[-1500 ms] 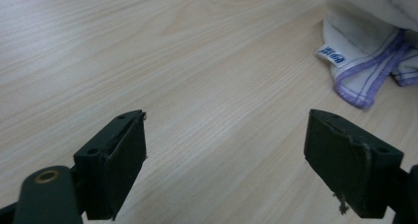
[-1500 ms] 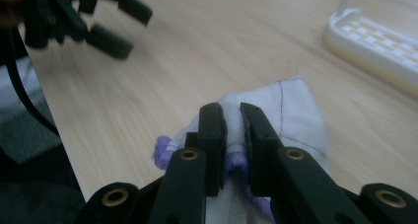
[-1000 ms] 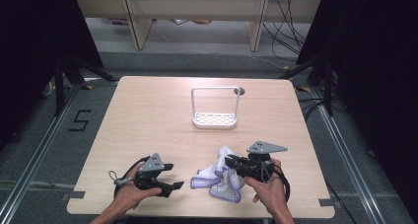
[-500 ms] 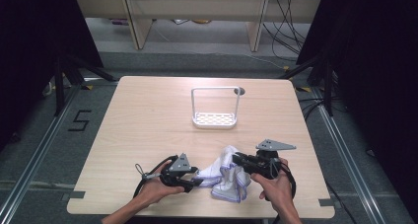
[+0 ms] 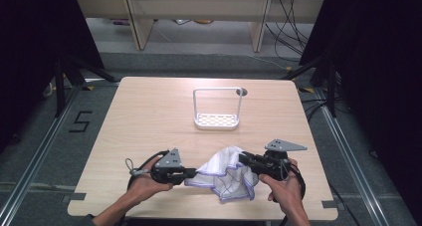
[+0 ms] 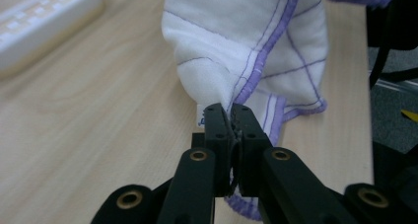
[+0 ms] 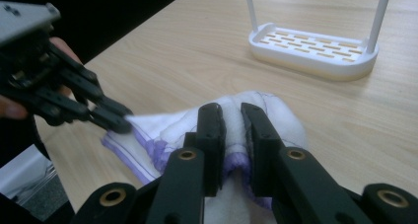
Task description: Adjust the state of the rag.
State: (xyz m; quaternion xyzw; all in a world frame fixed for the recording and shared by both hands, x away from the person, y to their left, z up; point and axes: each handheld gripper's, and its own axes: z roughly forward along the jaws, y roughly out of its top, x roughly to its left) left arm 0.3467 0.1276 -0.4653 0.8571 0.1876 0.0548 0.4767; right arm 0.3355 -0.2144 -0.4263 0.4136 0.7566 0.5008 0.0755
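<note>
Wooden table with empty white rack; both hand-held grippers, left and right, clamped on cloth.

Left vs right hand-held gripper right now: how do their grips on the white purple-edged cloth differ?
The left hand-held gripper pinches a thin edge of the white purple-edged cloth, its jaws having just closed almost together. The right hand-held gripper clamps a thicker bunched fold, jaws slightly apart. Both are shut on the cloth, holding it between them.

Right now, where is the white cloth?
In the high view the white cloth sits at the table's near edge, held between the left hand-held gripper and right hand-held gripper, nearer than the white rack.
</note>
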